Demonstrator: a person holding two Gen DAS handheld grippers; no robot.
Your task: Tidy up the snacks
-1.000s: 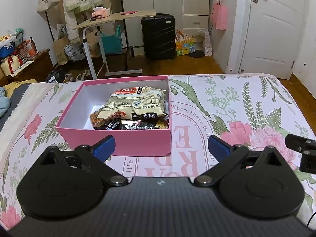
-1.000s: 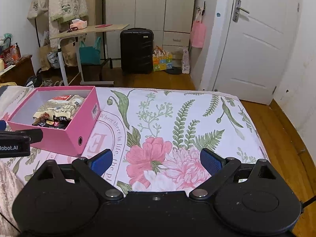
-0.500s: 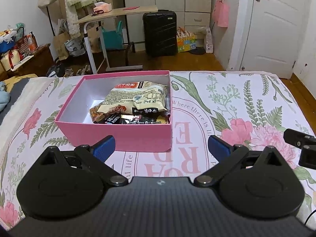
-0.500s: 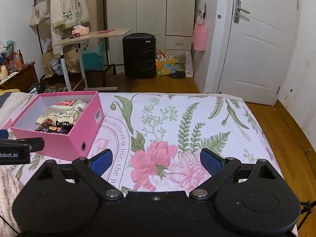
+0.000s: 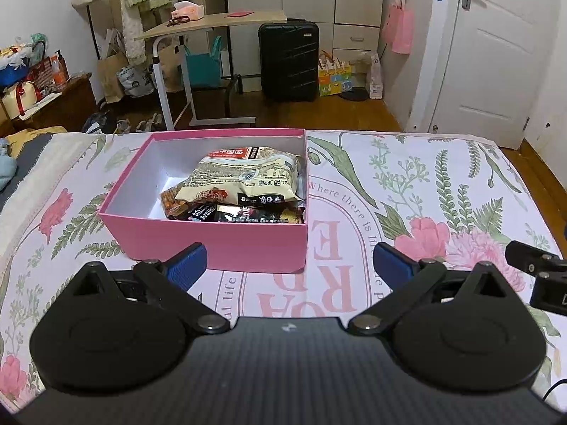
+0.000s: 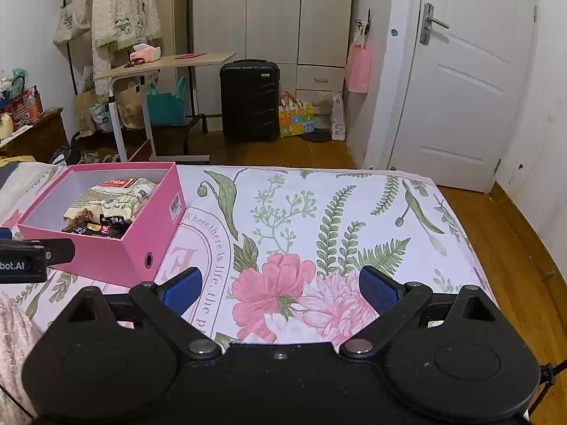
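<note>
A pink box (image 5: 219, 244) (image 6: 106, 258) sits on the floral bedspread, lid off. Inside lie a large beige snack bag (image 5: 244, 177) (image 6: 113, 198) and darker small packets (image 5: 244, 214) (image 6: 95, 229) along its near wall. My left gripper (image 5: 288, 264) is open, empty, just short of the box's near side. My right gripper (image 6: 280, 287) is open too, empty, over the pink flower print to the right of the box. The right gripper's edge (image 5: 538, 269) shows in the left wrist view, and part of the left gripper (image 6: 28, 258) shows in the right wrist view.
The bedspread (image 6: 319, 219) stretches right of the box to the bed's edge. Beyond the bed are a wheeled side table (image 5: 212, 24), a black suitcase (image 5: 288, 60), bags on the floor, wardrobes and a white door (image 6: 460, 88). A fuzzy sleeve (image 6: 14, 333) is at lower left.
Both grippers have drawn back and risen a little, so the box looks farther away and more floor shows. The box and snacks have not moved. Both grippers stayed open.
</note>
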